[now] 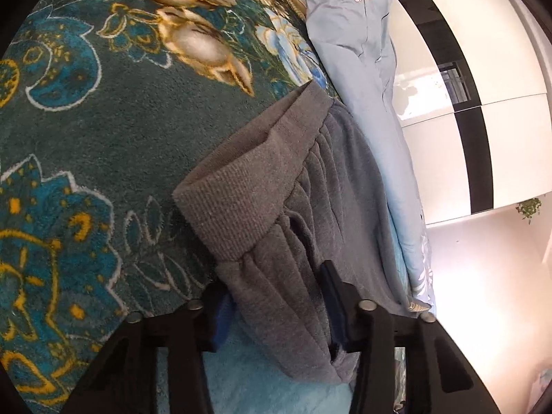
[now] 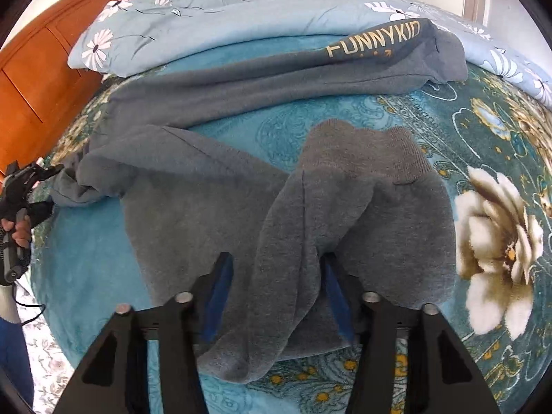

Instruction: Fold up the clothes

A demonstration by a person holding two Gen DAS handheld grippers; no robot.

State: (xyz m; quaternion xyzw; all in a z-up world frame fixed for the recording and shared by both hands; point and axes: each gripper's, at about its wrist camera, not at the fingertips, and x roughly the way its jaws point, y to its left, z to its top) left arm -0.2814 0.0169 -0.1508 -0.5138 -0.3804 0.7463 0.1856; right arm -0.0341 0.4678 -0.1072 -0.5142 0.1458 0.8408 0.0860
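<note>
sweatpants: matt grey fleece, ribbed cuff | blanket: plush | headboard: glossy wood

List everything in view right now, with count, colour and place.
trousers: one pair, grey, "FUNNYKID" print on one leg, spread across the blanket; ribbed cuff on the nearer leg
blanket: one, teal with gold and white flowers, covering the bed
quilt: one, light blue with white daisies, bunched along the bed's far edge
headboard: one, orange-brown wood, far left in the right view
wardrobe: one, glossy white with a black stripe, beside the bed
left gripper: black, blue-padded fingers around bunched trouser fabric
right gripper: black, blue-padded fingers around the cuffed leg
</note>
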